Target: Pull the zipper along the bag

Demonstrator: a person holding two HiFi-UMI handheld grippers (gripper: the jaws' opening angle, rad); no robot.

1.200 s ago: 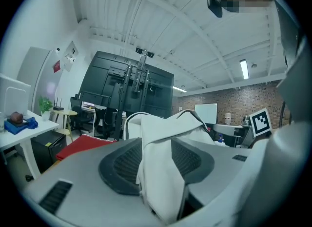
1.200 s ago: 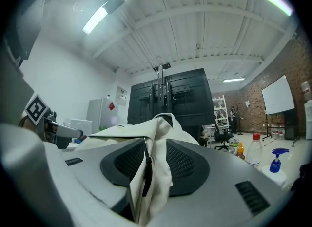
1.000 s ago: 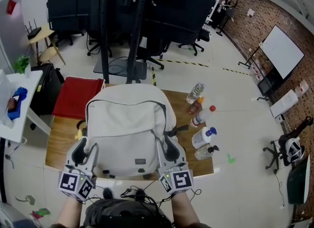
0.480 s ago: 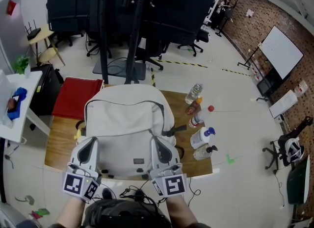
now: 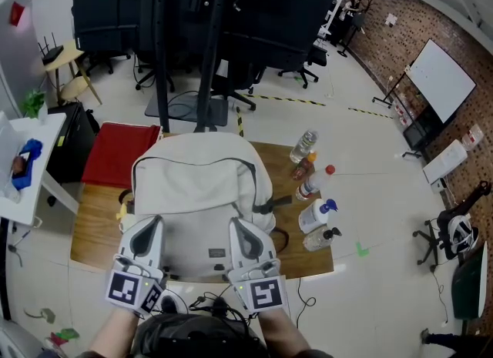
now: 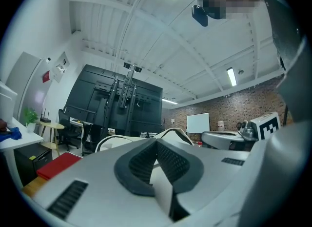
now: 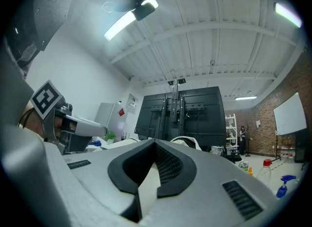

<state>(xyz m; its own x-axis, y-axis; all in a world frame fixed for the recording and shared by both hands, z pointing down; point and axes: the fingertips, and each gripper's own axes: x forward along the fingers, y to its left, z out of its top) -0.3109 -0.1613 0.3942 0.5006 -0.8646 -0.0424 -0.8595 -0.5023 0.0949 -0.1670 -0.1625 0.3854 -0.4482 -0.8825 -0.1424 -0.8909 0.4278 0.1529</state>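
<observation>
Off-white bag (image 5: pixel 202 195) flat on table (image 5: pixel 92 225), zipper (image 5: pixel 192 161) facing up for access. Over near edge: left gripper (image 5: pixel 147 225) jaws shut, right gripper (image 5: pixel 245 227) jaws just closing, both empty.

1. Brown wooden rectangular table (image 5: pixel 96 229).
2. Cream fabric backpack (image 5: pixel 196 202) lies flat at centre and covers most of the top.
3. Small yellow item (image 5: pixel 122 212) at 9 o'clock, touching the backpack's edge; too small to identify.
4. Bottle cluster along the 3 o'clock side:
   - clear plastic water bottle (image 5: pixel 303 147) at 1 o'clock
   - small orange bottle (image 5: pixel 304 166) just beside it
   - red-capped clear bottle (image 5: pixel 312 185)
   - white bottle with blue pump (image 5: pixel 317 215)
   - pale bottle with black trigger (image 5: pixel 322 238) at 4 o'clock
</observation>
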